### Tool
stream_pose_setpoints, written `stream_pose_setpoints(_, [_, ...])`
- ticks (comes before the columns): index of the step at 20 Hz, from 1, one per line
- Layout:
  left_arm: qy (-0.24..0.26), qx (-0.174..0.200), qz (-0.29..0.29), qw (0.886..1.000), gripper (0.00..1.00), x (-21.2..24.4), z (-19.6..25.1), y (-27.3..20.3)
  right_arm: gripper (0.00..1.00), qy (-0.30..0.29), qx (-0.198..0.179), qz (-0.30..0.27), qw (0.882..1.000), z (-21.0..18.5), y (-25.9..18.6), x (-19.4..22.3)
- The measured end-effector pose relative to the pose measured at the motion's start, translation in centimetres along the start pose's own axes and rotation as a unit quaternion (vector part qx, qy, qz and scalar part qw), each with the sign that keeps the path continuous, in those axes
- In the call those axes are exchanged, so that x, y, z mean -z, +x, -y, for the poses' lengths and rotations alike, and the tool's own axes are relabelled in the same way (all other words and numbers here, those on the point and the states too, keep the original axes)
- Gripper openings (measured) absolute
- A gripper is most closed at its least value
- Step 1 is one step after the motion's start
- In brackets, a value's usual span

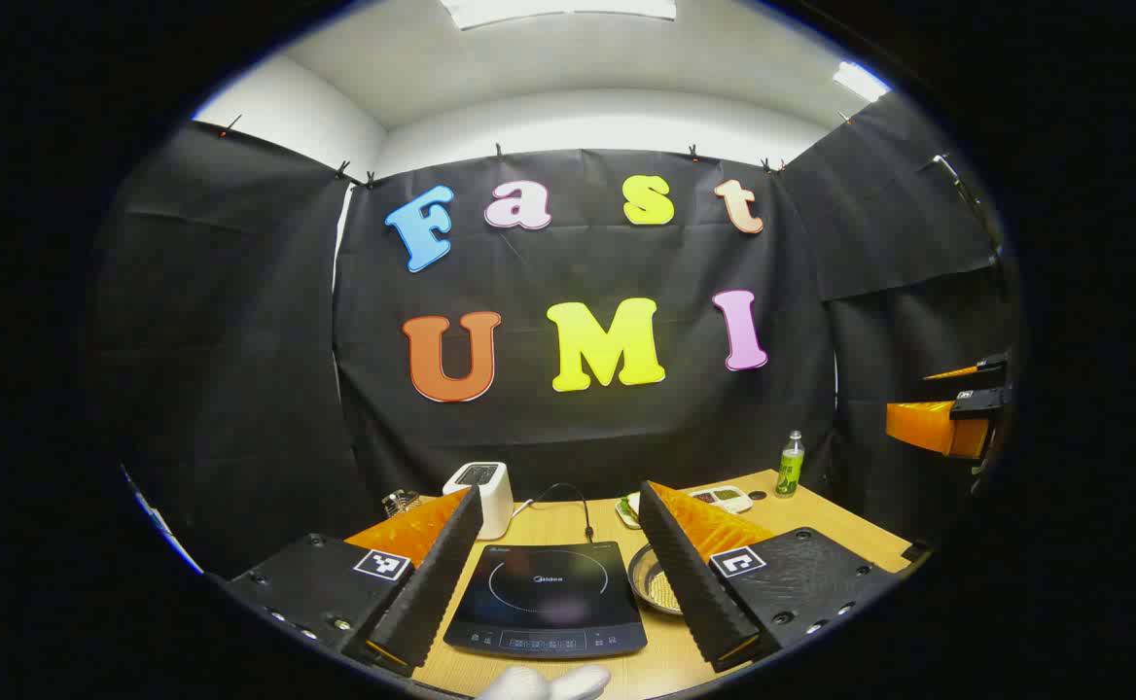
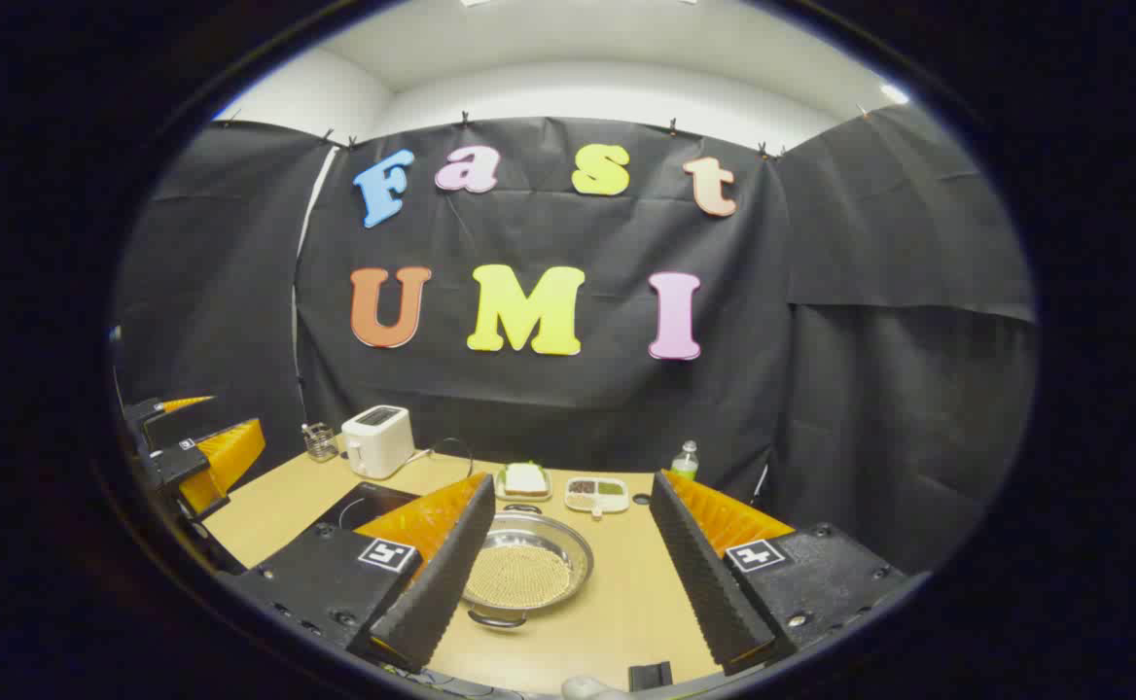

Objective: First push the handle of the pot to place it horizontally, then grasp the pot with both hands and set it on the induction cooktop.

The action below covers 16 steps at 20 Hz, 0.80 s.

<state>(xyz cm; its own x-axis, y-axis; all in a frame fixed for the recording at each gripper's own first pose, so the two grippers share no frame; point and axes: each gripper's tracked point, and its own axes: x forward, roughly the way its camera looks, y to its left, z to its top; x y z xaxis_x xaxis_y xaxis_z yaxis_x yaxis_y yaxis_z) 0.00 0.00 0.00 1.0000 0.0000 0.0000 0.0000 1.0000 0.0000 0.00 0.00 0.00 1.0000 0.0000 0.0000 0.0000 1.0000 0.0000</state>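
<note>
Pot sits on wooden table beside induction cooktop.

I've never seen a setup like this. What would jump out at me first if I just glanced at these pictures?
Probably the orange-and-black fingers of the left gripper, spread wide at the bottom of the left gripper view, framing a black induction cooktop on the wooden table. In the right gripper view, the right gripper is equally open around a shiny steel pot, with a white toaster behind by the wall.
</note>
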Motion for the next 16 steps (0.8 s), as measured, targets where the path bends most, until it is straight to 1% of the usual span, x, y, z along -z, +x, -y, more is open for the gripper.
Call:
stream_pose_setpoints(7, [-0.003, -0.022, 0.005, 1.000, 0.96, 0.0, -1.5, -0.5, 1.00, -0.002, -0.024, -0.005, 1.000, -1.8, 0.6, -0.3])
stream_pose_setpoints(10, [-0.014, -0.018, -0.002, 1.000, 0.96, 0.5, -1.5, -0.3, 0.99, -0.011, -0.034, -0.012, 0.999, -3.0, 1.1, 0.1])
stream_pose_setpoints(12, [-0.009, -0.025, 0.000, 1.000, 0.96, 0.4, -2.3, -0.6, 1.00, -0.010, -0.048, -0.016, 0.999, -4.3, 1.5, 0.3])
stream_pose_setpoints(16, [-0.004, -0.045, 0.002, 0.999, 0.96, 1.3, -3.6, -0.8, 0.99, -0.029, -0.083, -0.038, 0.995, -7.2, 3.2, 1.4])
